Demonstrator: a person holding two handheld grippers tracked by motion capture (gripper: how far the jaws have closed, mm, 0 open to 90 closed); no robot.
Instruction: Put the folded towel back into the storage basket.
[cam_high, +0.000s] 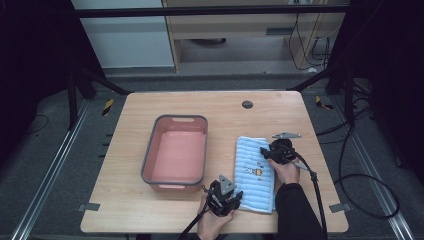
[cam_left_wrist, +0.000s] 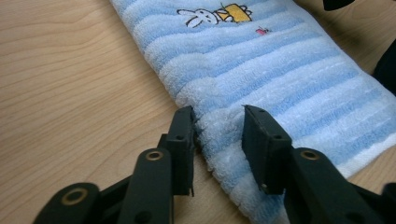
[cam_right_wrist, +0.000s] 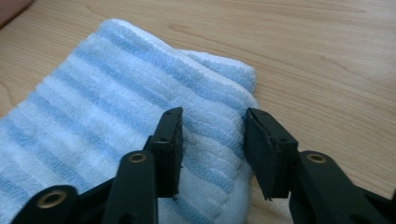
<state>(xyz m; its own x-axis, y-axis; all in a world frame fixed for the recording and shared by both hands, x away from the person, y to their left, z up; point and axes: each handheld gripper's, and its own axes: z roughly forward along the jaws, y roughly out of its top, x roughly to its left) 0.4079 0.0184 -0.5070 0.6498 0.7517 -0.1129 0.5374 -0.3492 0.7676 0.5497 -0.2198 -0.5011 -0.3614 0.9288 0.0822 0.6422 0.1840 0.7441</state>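
Both grippers, left (cam_high: 224, 195) and right (cam_high: 278, 150), straddle the towel (cam_high: 254, 172) with jaws spread (it lies right of the basin (cam_high: 176, 153)), so closing may pinch only one folded layer and unfold it.

Left hand (cam_high: 211, 223): enters from the bottom edge of the high view, wrapped around the left black two-jaw gripper (cam_high: 239, 196), which points right and away. In the left gripper view its jaws stand apart, low over the surface, gripper (cam_left_wrist: 218, 126) tilted downward.

Right hand (cam_high: 287, 172): dark sleeve (cam_high: 295, 210) up the forearm, holding the right black two-jaw gripper (cam_high: 263, 152), aimed left. Right gripper view: jaws spread, gripper (cam_right_wrist: 212, 133) angled down.
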